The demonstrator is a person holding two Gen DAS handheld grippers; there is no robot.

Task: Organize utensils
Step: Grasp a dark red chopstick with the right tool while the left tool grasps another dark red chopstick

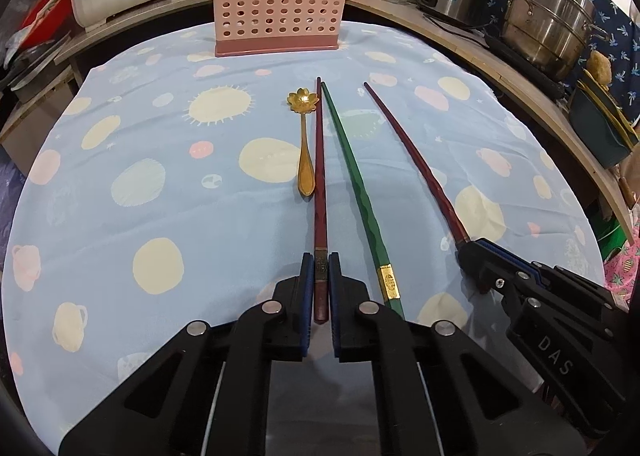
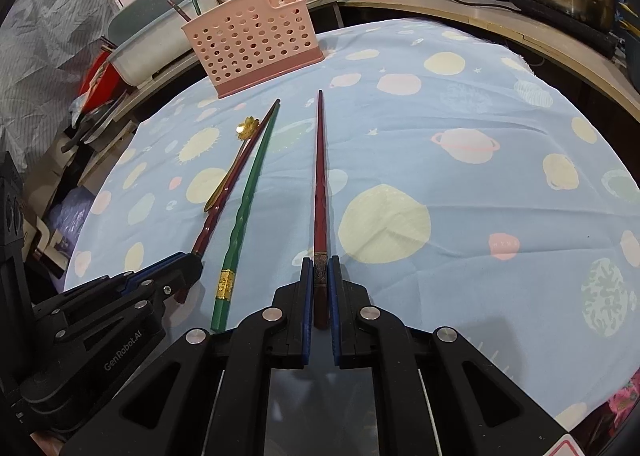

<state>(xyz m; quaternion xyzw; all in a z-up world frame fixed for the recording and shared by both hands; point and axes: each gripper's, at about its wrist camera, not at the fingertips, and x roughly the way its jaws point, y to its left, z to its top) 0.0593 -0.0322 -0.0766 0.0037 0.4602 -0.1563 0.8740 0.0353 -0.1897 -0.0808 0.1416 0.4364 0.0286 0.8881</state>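
Through the left wrist view, the left claw is pinching the thick end of a dark red chopstick, which is lying on the bench with its tip pointing toward the pink holder. A gold spoon is lying just beside this chopstick on its left, bowl end toward the holder. A green chopstick is lying just to its right, untouched. Farther right, the right claw is gripping the end of a second red chopstick.

Through the right wrist view, the right claw is pressing its two pads onto the thick end of the second red chopstick, which is pointing toward the right edge of the holder. To the left, the left claw is closing on the first red chopstick, with the green chopstick between the two red ones and the spoon on the far side.

The step in hand looks like a paired pickup: both red chopsticks are being gripped but appear to be resting on the cloth. Next, each one needs lifting, tipping upright and lowering into the holder at the far edge of the bench.

Counted on the bench: two red chopsticks, one green chopstick, one spoon. Standing in the holder: about five chopsticks, though the exact number is hard to tell.
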